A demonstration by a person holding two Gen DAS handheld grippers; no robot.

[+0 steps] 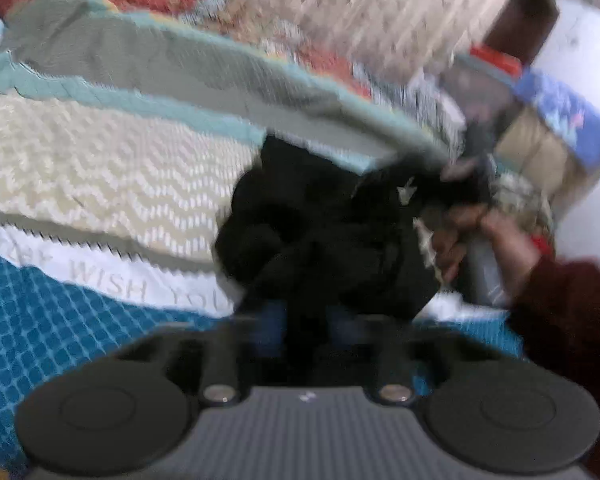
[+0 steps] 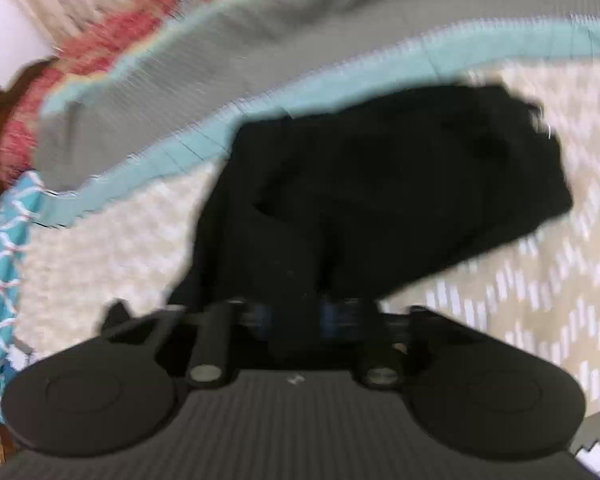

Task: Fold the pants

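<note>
Both jaws clenched on black pants (image 1: 324, 236), bunched over patterned bedspread (image 1: 100, 168); frames blurred.

A home bedroom: patterned bedspread (image 1: 100, 168), layered blankets (image 2: 260, 52) and curtain (image 1: 380, 8)

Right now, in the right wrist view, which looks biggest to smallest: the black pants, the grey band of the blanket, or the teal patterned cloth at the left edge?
As they look in that blurred view:
1. black pants
2. grey band, close to the pants in size, so this order is unsure
3. teal patterned cloth, clearly smallest, partly cut off
</note>
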